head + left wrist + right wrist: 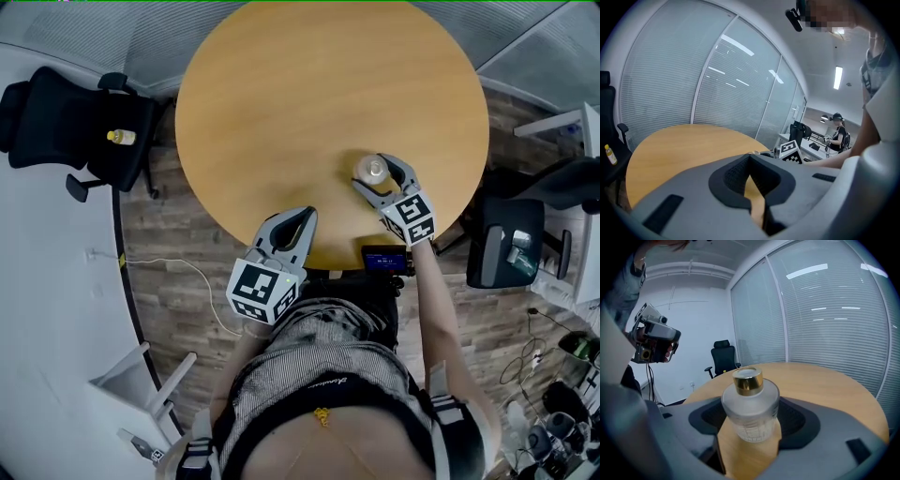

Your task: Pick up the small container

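- Head view: the small container stands upright on the table, inside the right gripper. The left gripper is well short of it, at the near edge.
- Left gripper view: jaws tip to tip, nothing between them.
- Right gripper view: jaws spread, flanking the container's body on both sides; its axis is vertical.

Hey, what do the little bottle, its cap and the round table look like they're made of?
Small container: looks like frosted glass, with a matte, translucent white body and a faint moulded grid near its base; frosted plastic is possible.
Cap: shiny gold, probably metal or metallised plastic, judging by its bright reflections.
Table: smooth, pale wood-coloured top, likely laminate or veneer; no grain shows.
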Action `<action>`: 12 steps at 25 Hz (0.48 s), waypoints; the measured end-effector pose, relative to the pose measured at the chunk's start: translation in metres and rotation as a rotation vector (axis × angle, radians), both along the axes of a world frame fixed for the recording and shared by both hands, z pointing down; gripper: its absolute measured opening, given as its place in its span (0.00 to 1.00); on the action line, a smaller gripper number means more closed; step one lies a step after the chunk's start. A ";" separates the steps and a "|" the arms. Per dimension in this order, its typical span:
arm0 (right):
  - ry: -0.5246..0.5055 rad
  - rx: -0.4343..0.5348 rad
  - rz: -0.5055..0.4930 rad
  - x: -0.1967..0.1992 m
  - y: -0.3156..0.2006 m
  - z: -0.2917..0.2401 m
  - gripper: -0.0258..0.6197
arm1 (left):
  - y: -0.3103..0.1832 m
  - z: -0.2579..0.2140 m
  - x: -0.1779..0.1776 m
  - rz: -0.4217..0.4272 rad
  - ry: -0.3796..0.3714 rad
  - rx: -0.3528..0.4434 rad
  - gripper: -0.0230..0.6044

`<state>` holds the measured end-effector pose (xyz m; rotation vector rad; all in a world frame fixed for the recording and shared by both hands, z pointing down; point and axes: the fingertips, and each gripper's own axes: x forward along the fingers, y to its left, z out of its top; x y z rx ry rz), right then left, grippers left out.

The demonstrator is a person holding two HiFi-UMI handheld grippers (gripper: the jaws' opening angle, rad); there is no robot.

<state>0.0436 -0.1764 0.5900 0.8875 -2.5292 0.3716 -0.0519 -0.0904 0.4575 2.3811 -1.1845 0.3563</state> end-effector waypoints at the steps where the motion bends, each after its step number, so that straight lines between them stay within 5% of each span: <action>1: -0.001 0.006 -0.004 0.000 0.000 -0.005 0.56 | -0.001 -0.001 0.001 0.002 -0.001 0.004 0.04; 12: -0.066 0.072 -0.028 -0.010 0.008 -0.075 0.56 | -0.006 -0.011 0.000 0.005 -0.004 0.048 0.04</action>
